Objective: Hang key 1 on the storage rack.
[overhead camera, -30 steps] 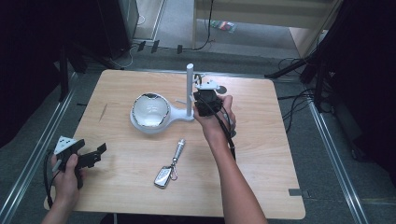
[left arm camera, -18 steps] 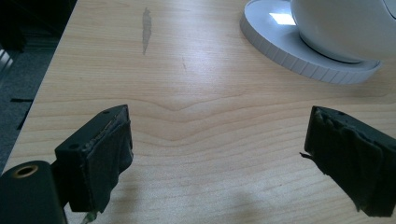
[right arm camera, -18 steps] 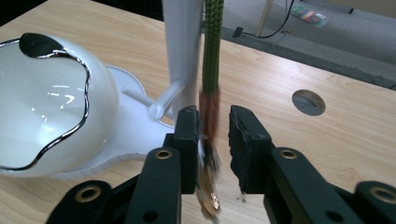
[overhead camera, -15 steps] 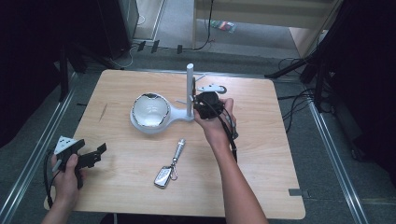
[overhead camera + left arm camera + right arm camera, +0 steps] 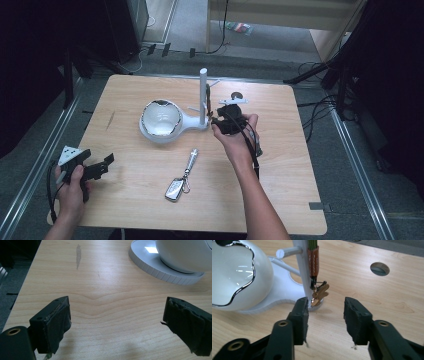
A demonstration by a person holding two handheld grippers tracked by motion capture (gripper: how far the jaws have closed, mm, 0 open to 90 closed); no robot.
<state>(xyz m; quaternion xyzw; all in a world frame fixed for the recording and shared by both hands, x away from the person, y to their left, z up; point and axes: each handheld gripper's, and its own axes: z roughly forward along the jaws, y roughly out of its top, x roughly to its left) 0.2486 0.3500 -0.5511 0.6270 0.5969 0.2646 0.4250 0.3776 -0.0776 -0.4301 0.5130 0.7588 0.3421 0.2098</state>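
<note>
A white stand holds a white bowl (image 5: 160, 119) and an upright post (image 5: 203, 92) with side pegs. A keyring with a brown leather strap (image 5: 314, 262) and small brass keys (image 5: 320, 293) hangs against the post. My right gripper (image 5: 216, 123) (image 5: 325, 306) sits just right of the post's foot. Its jaws have just been opening and stand apart with nothing between them, the keys hanging a little beyond their tips. My left gripper (image 5: 102, 166) (image 5: 117, 312) rests at the table's near left, open wide over bare wood. A car key fob (image 5: 175, 189) on a metal strap (image 5: 191, 159) lies near the middle front.
The stand's round base (image 5: 160, 270) lies ahead and right of the left gripper. A cable hole (image 5: 237, 95) is cut in the tabletop behind the right gripper. Cables and dark frames crowd the floor beyond the far and right table edges.
The right hand has drawn back a little from the post toward the near side of the table. The left hand and the key fob have stayed put.
</note>
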